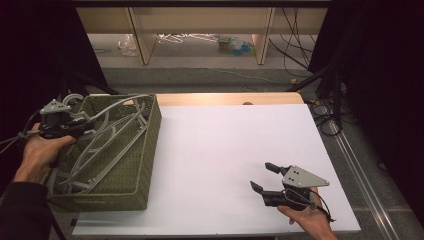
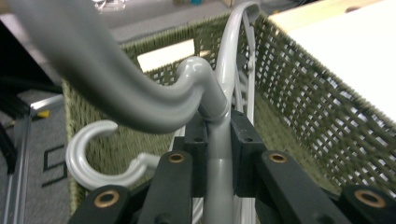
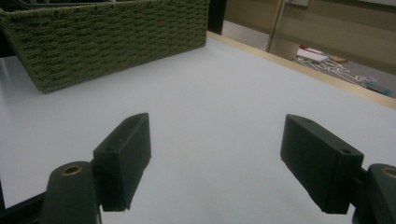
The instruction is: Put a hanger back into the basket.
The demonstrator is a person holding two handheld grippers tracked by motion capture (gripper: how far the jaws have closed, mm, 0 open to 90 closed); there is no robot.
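Apparently to lift it from the basket (image 1: 150, 150) at left, the left tool (image 2: 218, 154) clamps a grey hanger (image 2: 217, 140), while the right tool (image 1: 262, 176) waits wide at lower right

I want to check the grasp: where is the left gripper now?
In the high view the left gripper is at the basket's left rim, shut on a grey hanger.

Blurred grey hanger (image 2: 93, 70) cut off top-left; floor clutter (image 1: 232, 45) indistinct

The left gripper (image 1: 80, 127) has its jaws closed tight, while the right gripper (image 1: 263, 177) rests with jaws spread wide apart.
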